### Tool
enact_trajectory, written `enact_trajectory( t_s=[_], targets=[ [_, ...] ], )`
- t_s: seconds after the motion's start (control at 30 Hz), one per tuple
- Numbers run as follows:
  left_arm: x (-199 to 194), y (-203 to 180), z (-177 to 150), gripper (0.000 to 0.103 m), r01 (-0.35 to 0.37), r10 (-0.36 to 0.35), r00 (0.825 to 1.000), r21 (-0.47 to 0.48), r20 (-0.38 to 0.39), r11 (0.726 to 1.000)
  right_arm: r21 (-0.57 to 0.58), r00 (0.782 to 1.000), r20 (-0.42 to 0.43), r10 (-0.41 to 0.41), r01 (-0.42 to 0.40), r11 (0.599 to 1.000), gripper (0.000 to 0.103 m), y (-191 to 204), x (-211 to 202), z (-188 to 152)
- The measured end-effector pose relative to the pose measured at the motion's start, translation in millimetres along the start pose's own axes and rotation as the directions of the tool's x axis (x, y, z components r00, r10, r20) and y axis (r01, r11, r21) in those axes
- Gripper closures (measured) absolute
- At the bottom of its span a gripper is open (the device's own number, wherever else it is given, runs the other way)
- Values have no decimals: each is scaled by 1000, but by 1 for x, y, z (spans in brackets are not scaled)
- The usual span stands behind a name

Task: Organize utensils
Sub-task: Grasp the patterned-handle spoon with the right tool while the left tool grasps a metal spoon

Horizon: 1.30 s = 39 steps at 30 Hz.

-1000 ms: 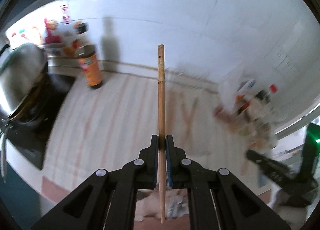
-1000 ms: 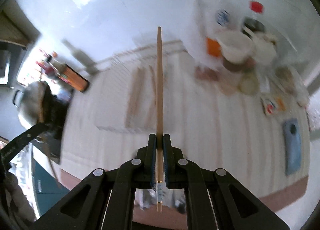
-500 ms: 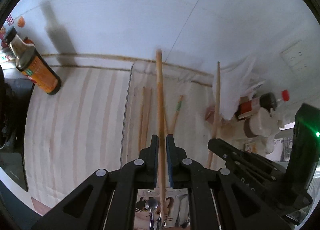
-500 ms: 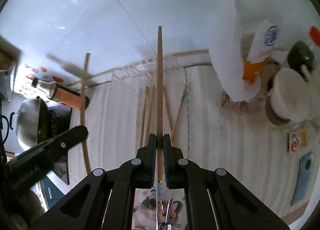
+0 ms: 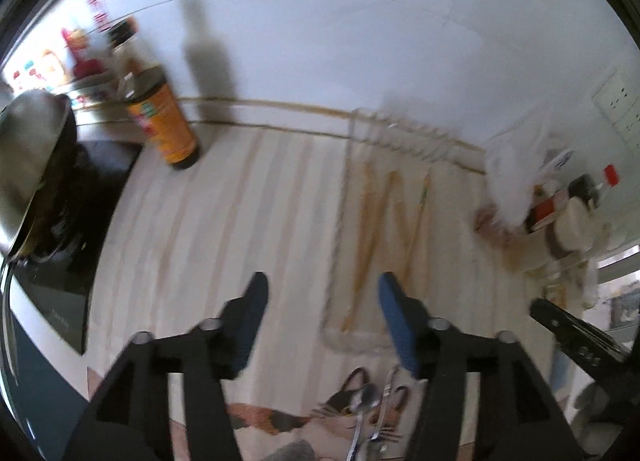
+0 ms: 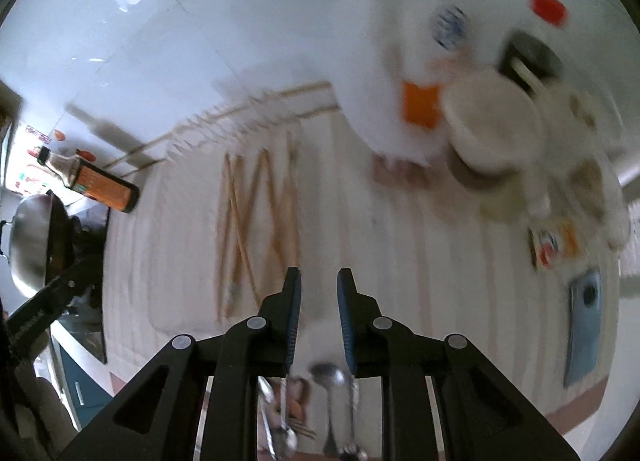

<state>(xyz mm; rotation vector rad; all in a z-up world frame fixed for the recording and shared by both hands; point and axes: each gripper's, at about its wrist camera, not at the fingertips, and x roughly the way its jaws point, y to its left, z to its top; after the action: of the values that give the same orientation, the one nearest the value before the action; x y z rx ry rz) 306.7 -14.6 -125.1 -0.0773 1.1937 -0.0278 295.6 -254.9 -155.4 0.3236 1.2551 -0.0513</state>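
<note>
The chopsticks (image 6: 256, 229) lay loose and crossed on the white mat (image 5: 340, 261). The left gripper (image 5: 320, 289) had just sprung wide and empty; the right gripper (image 6: 319, 281) had just parted a little, empty too.

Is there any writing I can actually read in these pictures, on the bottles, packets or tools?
None can be read.
Sauce bottle: orange label, print blurred.
White carton: blue mark and orange patch, no legible words.
Small packet: blurred.
Other gripper's arm: pale lettering, too blurred.
Red signs on the wall: unreadable.
</note>
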Motion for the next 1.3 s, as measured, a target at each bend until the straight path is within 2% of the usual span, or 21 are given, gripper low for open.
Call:
enact_trajectory(
  t_s=[0.1, 0.13, 0.17, 0.2, 0.23, 0.33, 0.47, 0.57, 0.7, 0.77, 0.83, 0.87, 0.97, 1.1, 1.3],
  targets=[
    [4, 10, -24, 25, -56, 57, 998, -9, 30, 998, 28, 1000, -20, -17, 18, 999, 70, -19, 7, -28],
    [6, 14, -34, 23, -83, 84, 995, -11, 60, 996, 31, 999, -29, -23, 24, 999, 68, -23, 10, -35],
    [8, 14, -40, 14, -105, 105, 991, -5, 81, 994, 38, 998, -49, -25, 26, 999, 68, -29, 16, -45],
    [10, 14, -46, 0, -124, 123, 988, 7, 97, 992, 47, 997, -71, -20, 24, 999, 68, -34, 21, -54],
    [15, 14, -54, 0, -141, 138, 985, 23, 102, 990, 56, 995, -99, -15, 20, 998, 68, -39, 29, -65],
    [37, 10, -76, 0, -186, 183, 982, 69, 52, 980, 47, 988, -154, -24, 32, 998, 68, -44, 46, -92],
    [58, 10, -106, 0, -167, 170, 985, 81, -34, 983, 25, 974, -223, -32, 39, 999, 68, -42, 69, -124],
    [69, 8, -125, 0, -167, 175, 980, 94, -92, 982, 0, 966, -256, -46, 48, 999, 68, -37, 86, -142],
    [82, 1, -141, 0, -154, 169, 974, 107, -150, 982, -36, 962, -263, -70, 63, 997, 67, -27, 103, -158],
    [87, -6, -148, 0, -137, 157, 970, 116, -183, 984, -85, 967, -228, -113, 96, 992, 69, -19, 103, -164],
    [90, -14, -156, 1, -105, 132, 968, 133, -214, 986, -117, 964, -204, -171, 149, 982, 92, -16, 103, -168],
    [92, -18, -160, 2, -90, 120, 966, 139, -227, 986, -120, 962, -199, -187, 166, 979, 95, -18, 102, -170],
    [97, -28, -173, 16, -35, 77, 958, 155, -275, 987, -94, 961, -205, -188, 172, 981, 95, -27, 99, -173],
    [102, -41, -182, 28, 7, 48, 951, 179, -305, 984, -67, 958, -204, -202, 192, 979, 95, -50, 94, -179],
    [115, -55, -176, 34, 14, 36, 950, 158, -311, 987, -31, 956, -208, -209, 207, 978, 95, -74, 87, -187]
  ],
)
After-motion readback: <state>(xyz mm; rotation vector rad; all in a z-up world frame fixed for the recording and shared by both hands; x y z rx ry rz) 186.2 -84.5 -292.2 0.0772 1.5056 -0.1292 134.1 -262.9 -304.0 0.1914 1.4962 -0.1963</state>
